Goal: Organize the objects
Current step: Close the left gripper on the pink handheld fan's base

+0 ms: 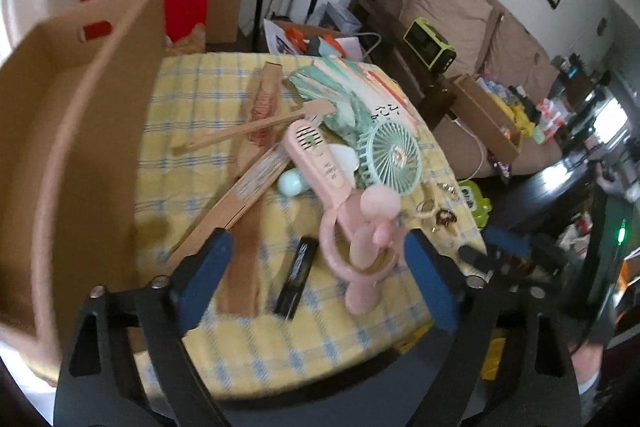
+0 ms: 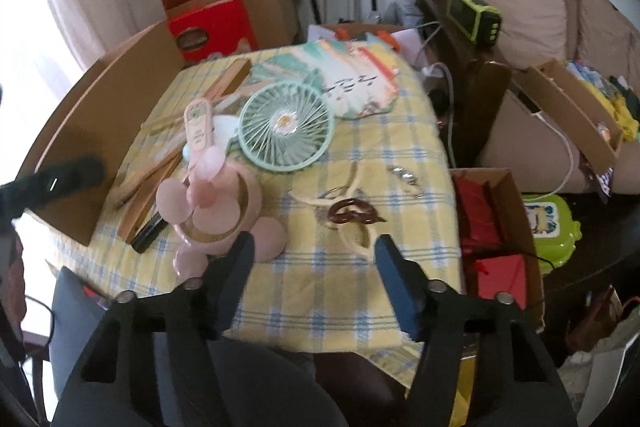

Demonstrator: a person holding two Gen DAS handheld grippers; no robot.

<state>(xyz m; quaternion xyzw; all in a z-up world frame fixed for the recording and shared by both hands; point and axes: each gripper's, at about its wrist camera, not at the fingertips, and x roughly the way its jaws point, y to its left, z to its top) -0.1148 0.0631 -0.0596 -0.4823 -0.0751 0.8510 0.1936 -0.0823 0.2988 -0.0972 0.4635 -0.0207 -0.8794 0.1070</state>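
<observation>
A yellow checked cloth covers the table, with fans piled on it. My left gripper is open and empty, just above a pink handheld fan and a black flat item. Behind lie a pink bladeless fan, a mint round fan, folded wooden fans and a paper fan. My right gripper is open and empty over the cloth, near a brown hair clip and the pink fan. The mint fan lies beyond.
A large open cardboard box stands on the table's left; it also shows in the right wrist view. A smaller box with red bags sits at the right edge. A sofa, a green radio and red boxes lie behind.
</observation>
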